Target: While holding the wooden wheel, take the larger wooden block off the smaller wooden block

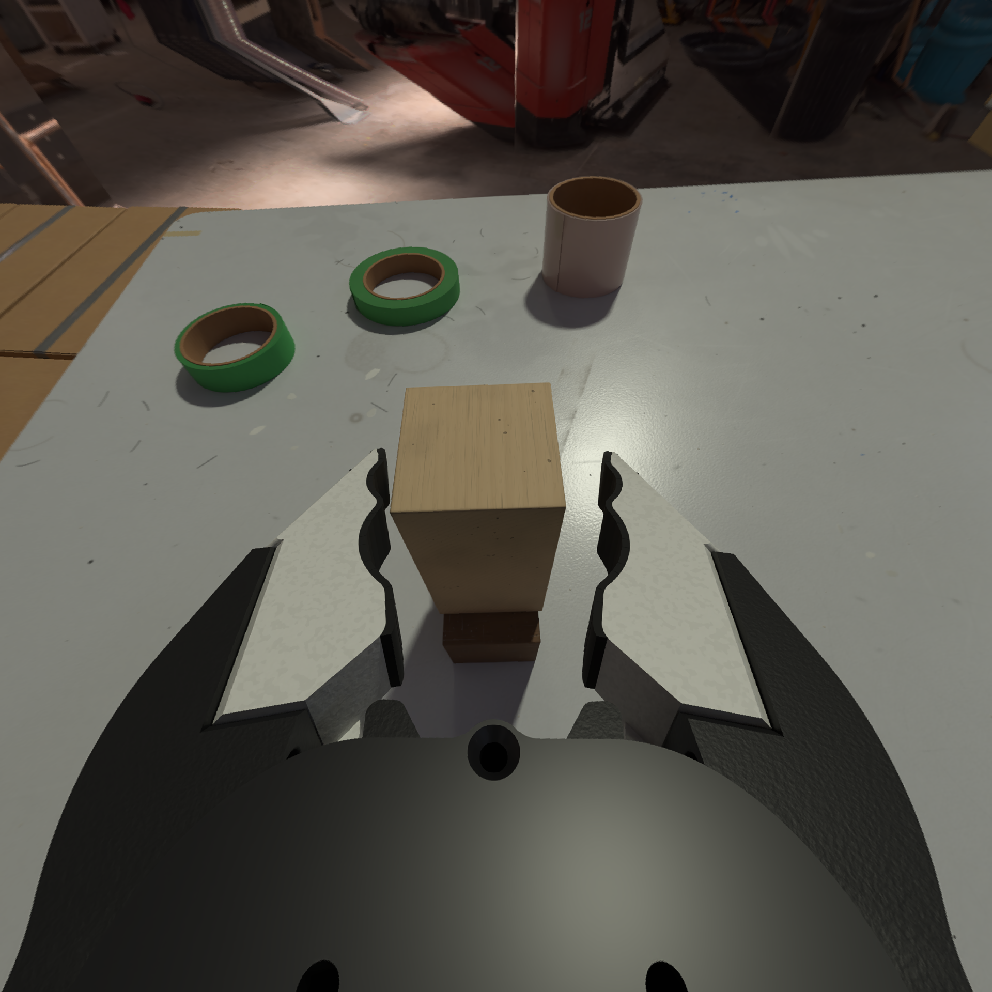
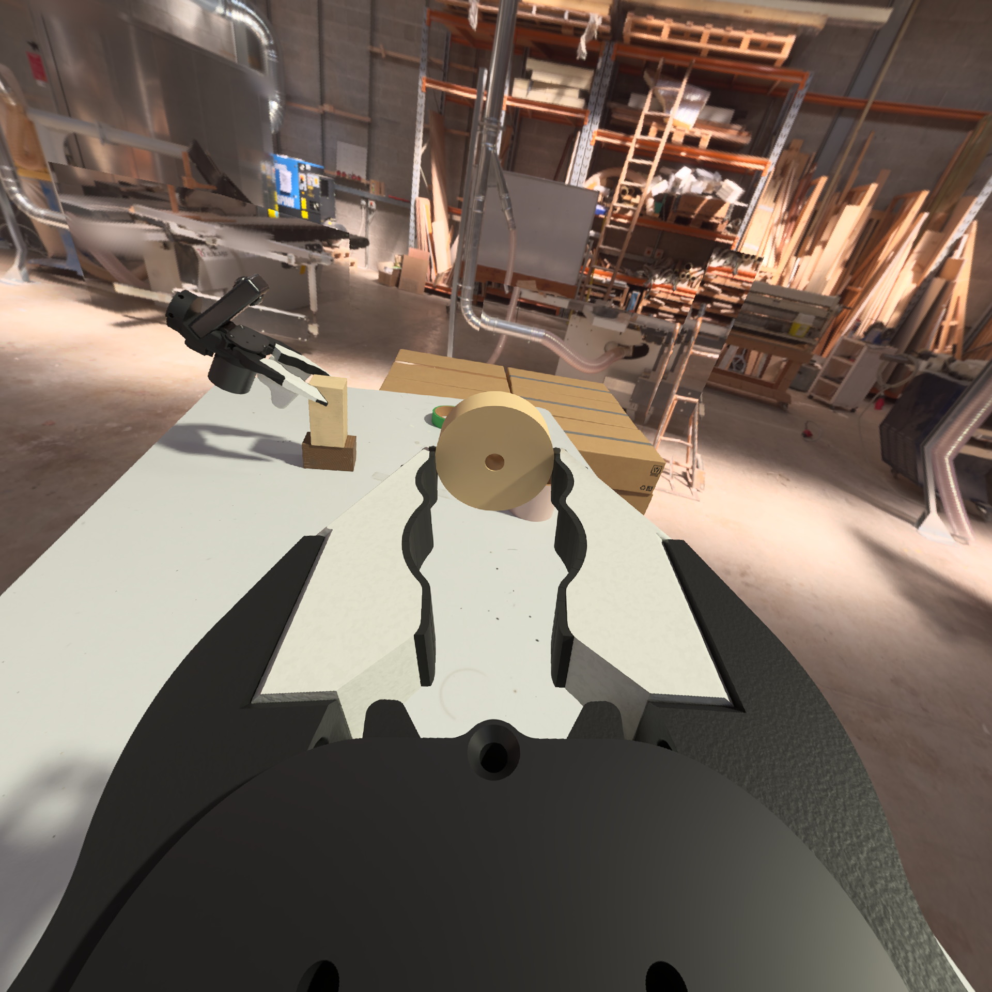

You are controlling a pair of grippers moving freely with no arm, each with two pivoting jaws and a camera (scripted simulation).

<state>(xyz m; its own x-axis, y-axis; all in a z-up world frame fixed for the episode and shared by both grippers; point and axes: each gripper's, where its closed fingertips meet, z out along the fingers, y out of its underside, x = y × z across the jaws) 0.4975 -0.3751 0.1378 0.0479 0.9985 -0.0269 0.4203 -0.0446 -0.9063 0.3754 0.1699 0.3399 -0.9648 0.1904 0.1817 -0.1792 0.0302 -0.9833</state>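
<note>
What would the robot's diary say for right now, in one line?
right gripper: shut on wooden wheel | left gripper: open around larger wooden block | block on smaller wooden block

Both tongs look alike: the left tongs (image 1: 491,467) and right tongs (image 2: 494,467) each have a rounded dark grey textured body, two white speckled wedge-shaped fingers lined with wavy black rubber pads (image 1: 376,542), and a small round black socket (image 2: 494,754).

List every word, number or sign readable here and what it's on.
larger wooden block, smaller wooden block, wooden wheel: no writing.
cardboard box: small dark printed marks, not transcribed.
blue cabinet: label, too blurred.
red machine: pale mark, too blurred.
</note>
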